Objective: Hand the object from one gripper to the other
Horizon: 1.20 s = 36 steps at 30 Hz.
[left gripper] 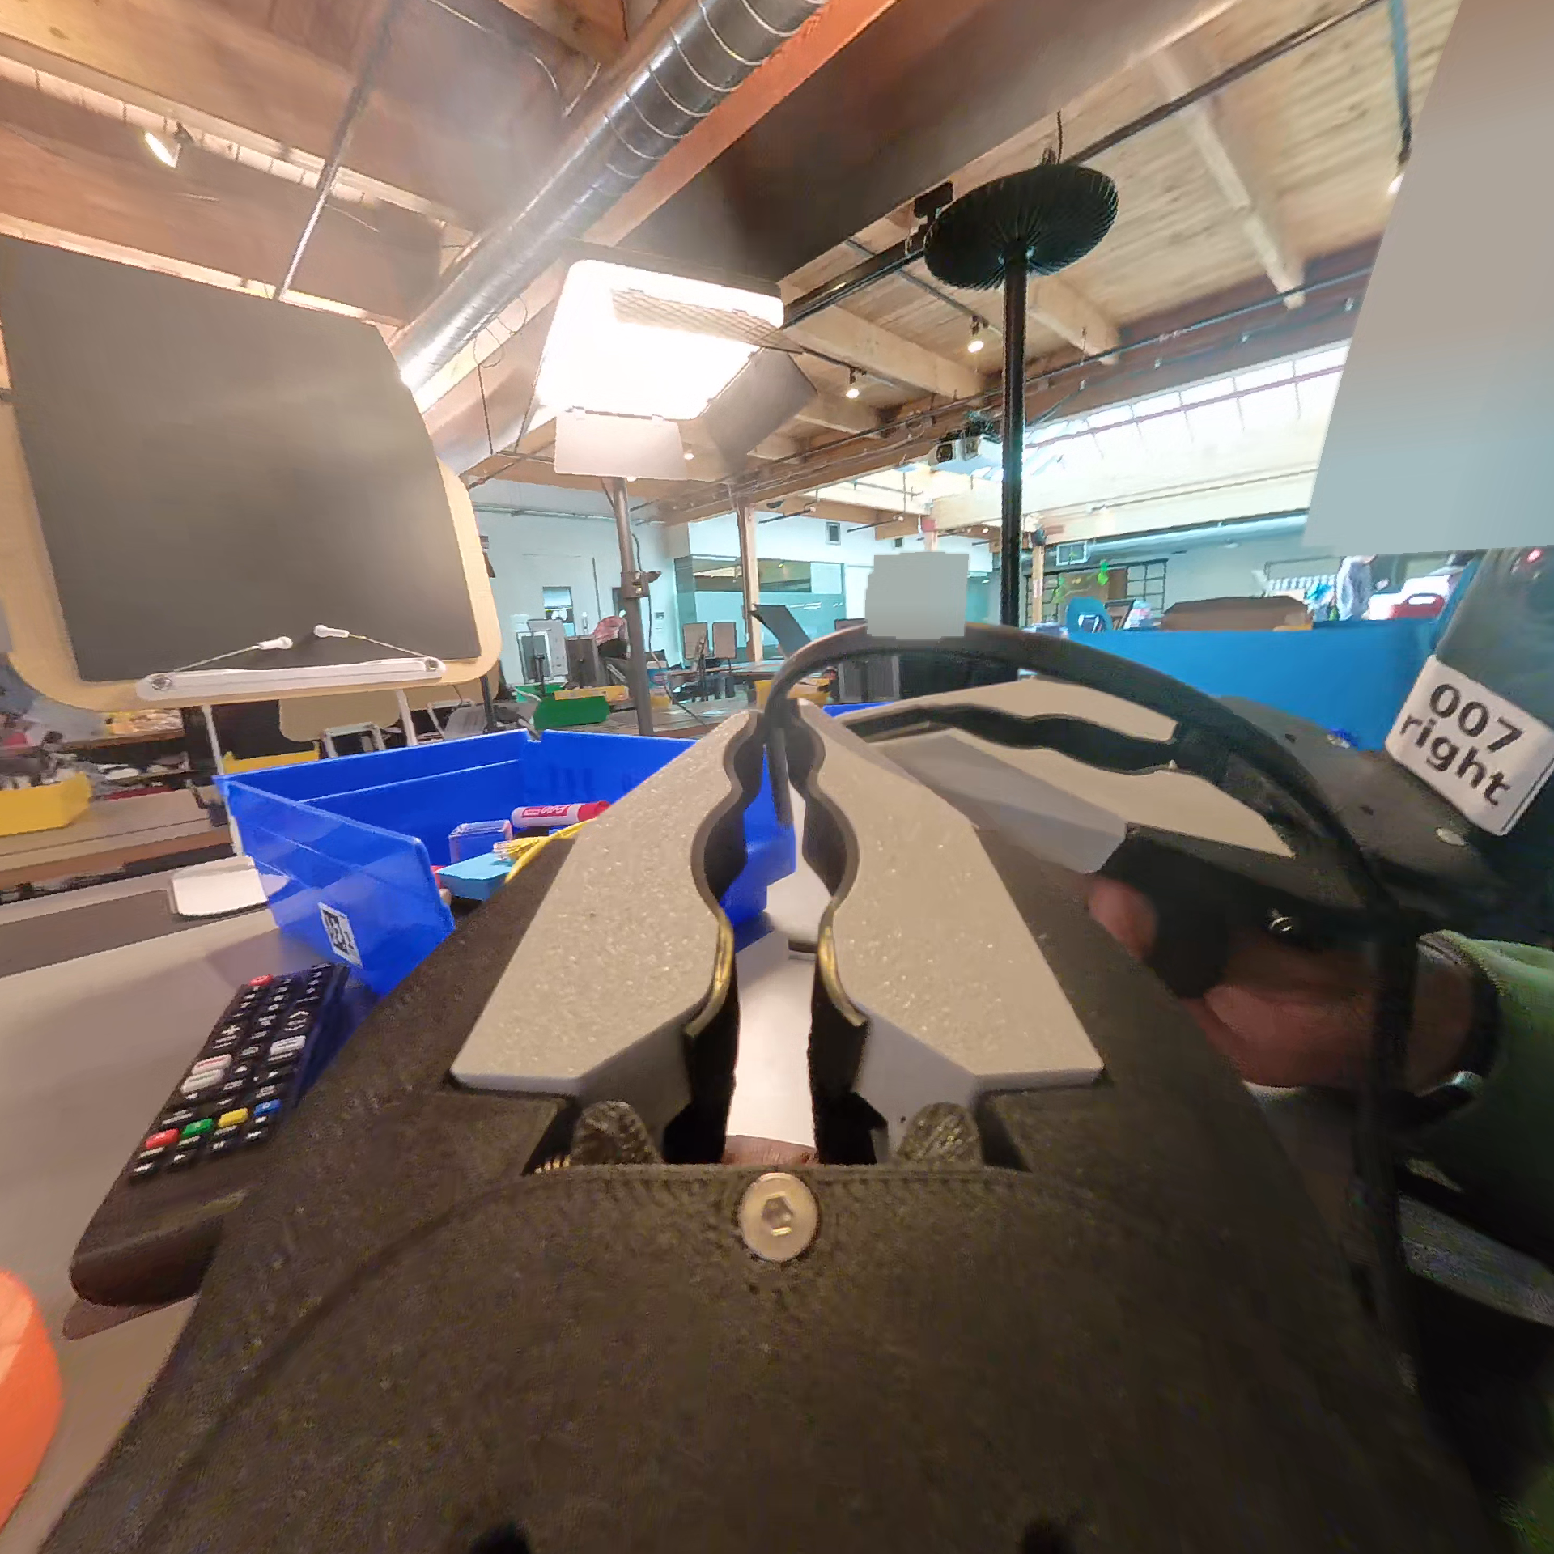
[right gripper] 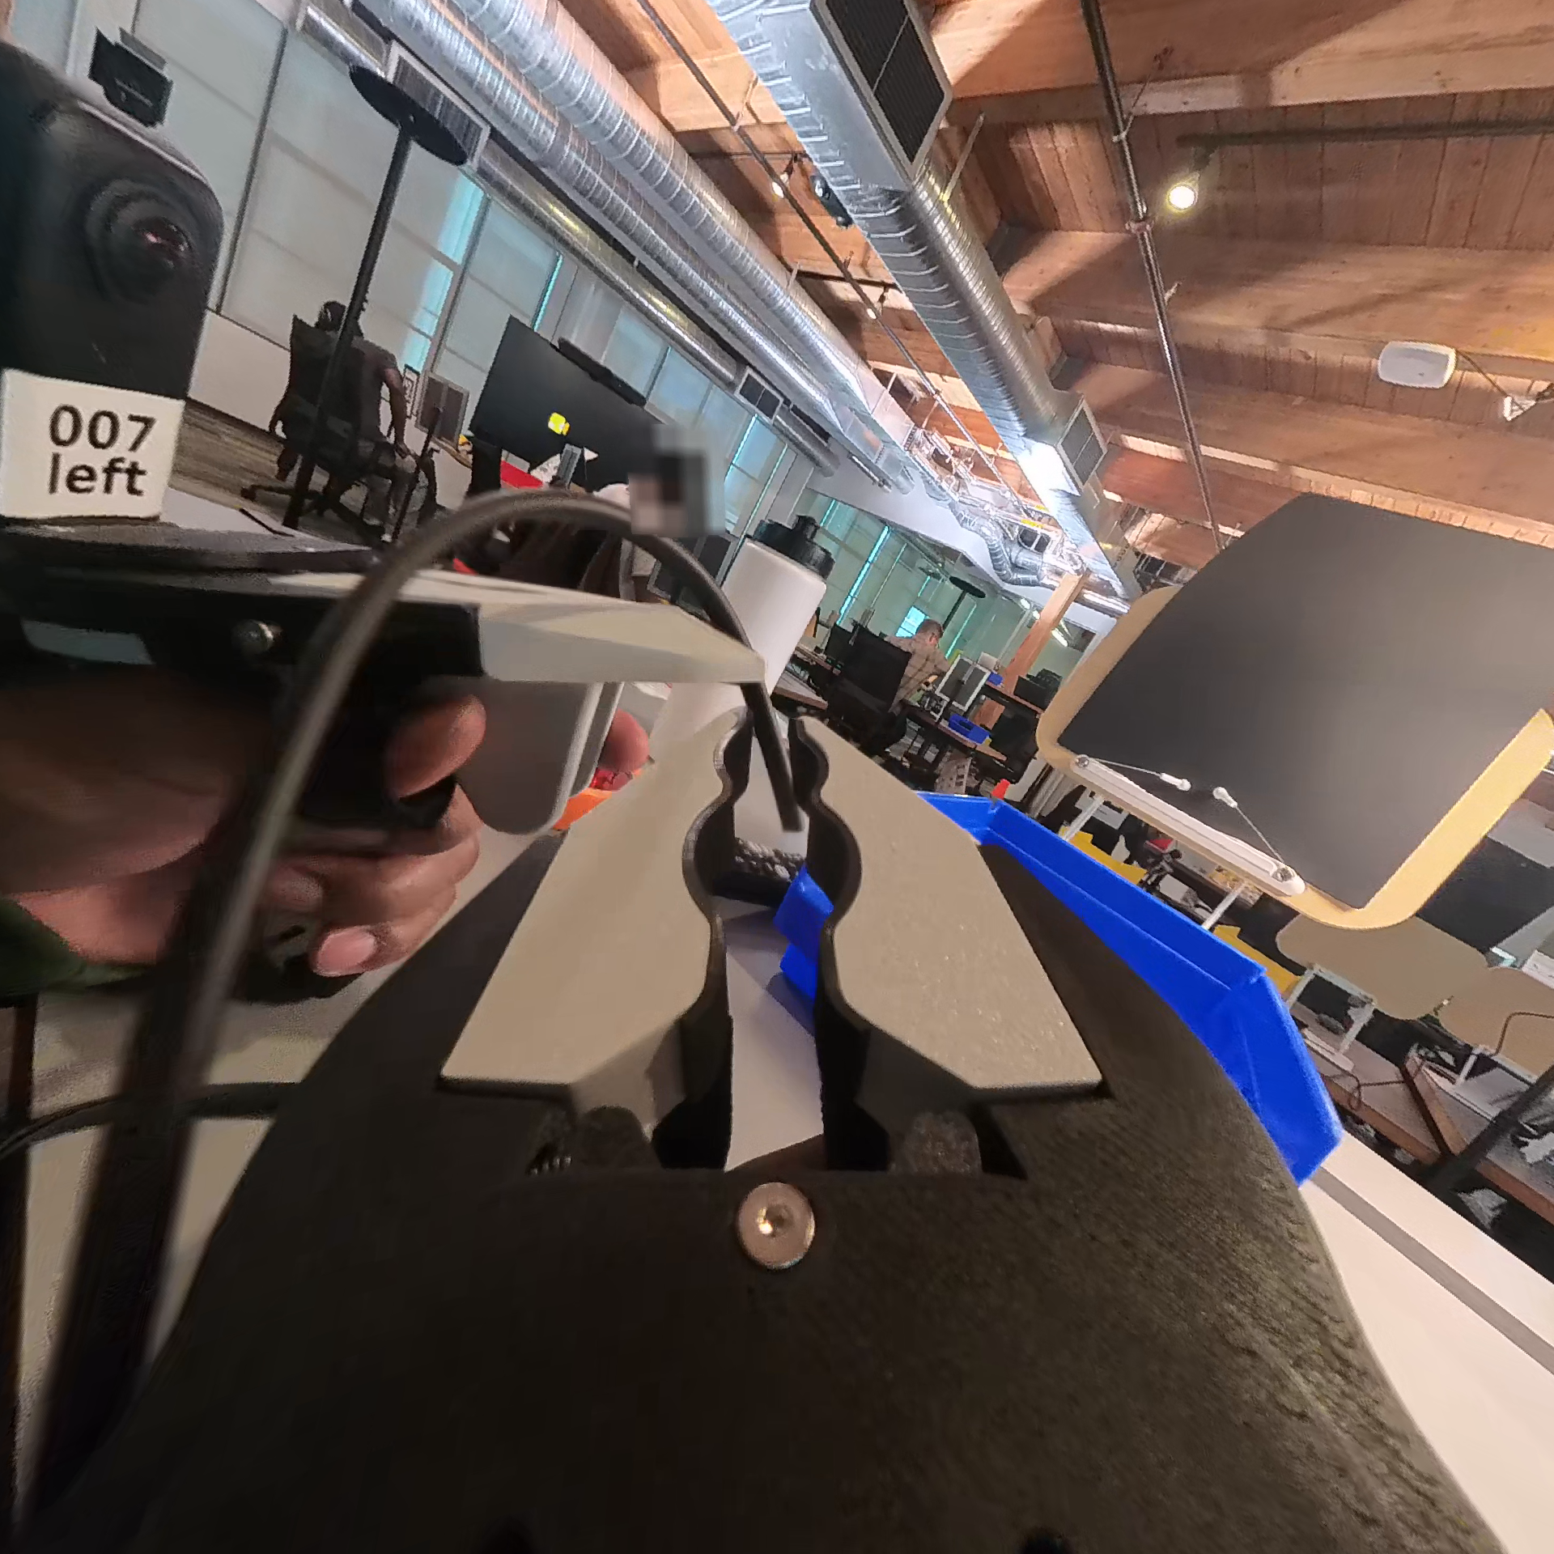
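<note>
A thin black cable [left gripper: 1051, 652] arcs up from my fingertips and runs back toward the person. My left gripper [left gripper: 775, 740] is nearly shut, with the cable's stiff end between its tips. My right gripper [right gripper: 774, 757] is also nearly shut, with the same cable end [right gripper: 778, 782] between its tips. The two grippers meet tip to tip above the table. The right gripper [left gripper: 849, 723] comes in from the right in the left wrist view. The left gripper [right gripper: 744, 664] comes in from the left in the right wrist view. A hand holds each one.
A blue bin [left gripper: 336, 841] with a red marker [left gripper: 559, 813] and small items stands just beyond the grippers, and also shows in the right wrist view [right gripper: 1177, 967]. A black remote [left gripper: 227, 1085] and an orange object [left gripper: 17, 1413] lie on the grey table [left gripper: 84, 1051]. A black board on a stand [left gripper: 227, 471] rises behind. My left and right fingertips are right by each other.
</note>
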Motion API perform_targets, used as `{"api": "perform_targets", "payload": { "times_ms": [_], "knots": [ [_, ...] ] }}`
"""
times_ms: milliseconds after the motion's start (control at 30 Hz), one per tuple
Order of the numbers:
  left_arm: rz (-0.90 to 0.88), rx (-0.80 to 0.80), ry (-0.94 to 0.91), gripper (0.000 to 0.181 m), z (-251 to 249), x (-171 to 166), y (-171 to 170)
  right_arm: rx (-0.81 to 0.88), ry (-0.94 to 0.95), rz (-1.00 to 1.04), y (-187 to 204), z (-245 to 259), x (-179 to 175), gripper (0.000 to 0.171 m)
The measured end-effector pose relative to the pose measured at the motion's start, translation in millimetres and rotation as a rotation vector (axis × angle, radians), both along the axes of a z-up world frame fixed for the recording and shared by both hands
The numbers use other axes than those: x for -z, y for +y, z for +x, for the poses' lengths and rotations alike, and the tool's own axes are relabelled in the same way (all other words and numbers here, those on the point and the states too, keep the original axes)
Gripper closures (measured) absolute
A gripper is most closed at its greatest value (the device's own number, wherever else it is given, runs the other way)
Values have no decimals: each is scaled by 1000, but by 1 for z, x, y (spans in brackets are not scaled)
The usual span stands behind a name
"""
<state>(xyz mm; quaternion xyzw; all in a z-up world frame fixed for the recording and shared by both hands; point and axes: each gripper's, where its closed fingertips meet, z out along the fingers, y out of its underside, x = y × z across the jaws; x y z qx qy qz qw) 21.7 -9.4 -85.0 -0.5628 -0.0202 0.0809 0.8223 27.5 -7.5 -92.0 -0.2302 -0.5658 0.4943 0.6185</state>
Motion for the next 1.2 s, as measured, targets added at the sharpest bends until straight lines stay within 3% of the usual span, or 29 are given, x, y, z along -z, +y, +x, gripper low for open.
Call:
{"api": "perform_targets", "payload": {
  "times_ms": [967,1200],
  "knots": [
    [-50,-12,98,176,12,5,8,176,3,185,9,-11,12,164],
    [-39,-28,87,161,9,4,7,160,-3,101,16,-9,7,165]
  ]
}}
